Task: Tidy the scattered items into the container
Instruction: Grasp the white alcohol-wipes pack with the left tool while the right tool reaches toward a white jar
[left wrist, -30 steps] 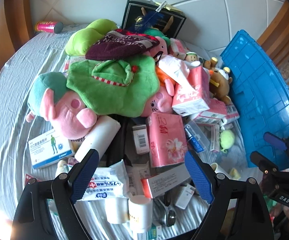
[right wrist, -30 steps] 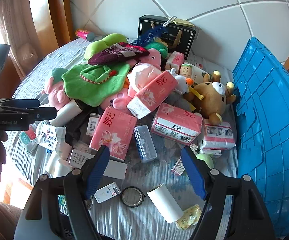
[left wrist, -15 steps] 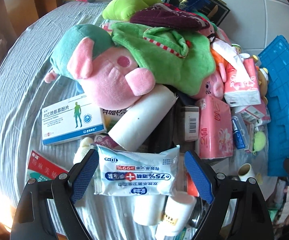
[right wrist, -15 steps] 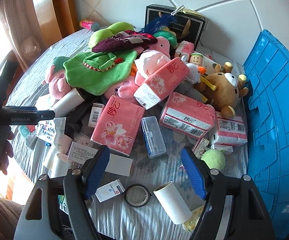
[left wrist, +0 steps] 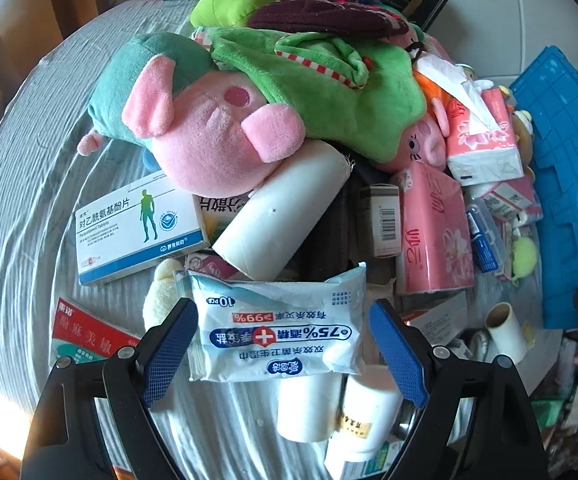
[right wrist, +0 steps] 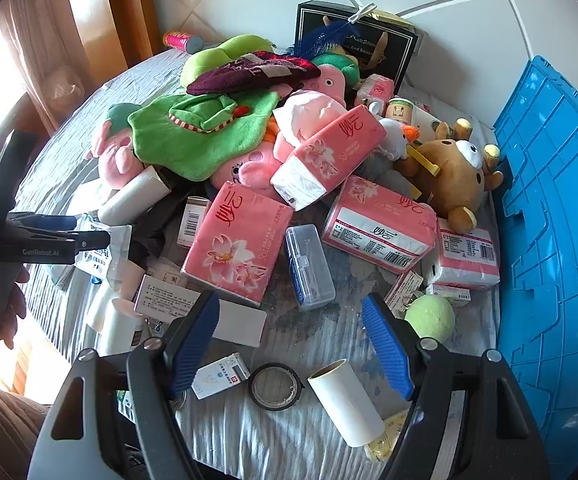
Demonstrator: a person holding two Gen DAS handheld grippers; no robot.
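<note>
Two risks I note: my left fingers (left wrist: 283,350), spread and straddling the wipes pack (left wrist: 277,324), could also snag the white bottle (left wrist: 303,406) beneath; right fingers (right wrist: 291,346) hang spread, empty.

Two black handheld grippers with blue ribbed pads

The left gripper (left wrist: 283,354) and right gripper (right wrist: 289,344) share black plastic arms, silver screws at the finger joints and blue textured pads (right wrist: 387,354); white "GenRobot.AI" lettering marks the left one's side.
</note>
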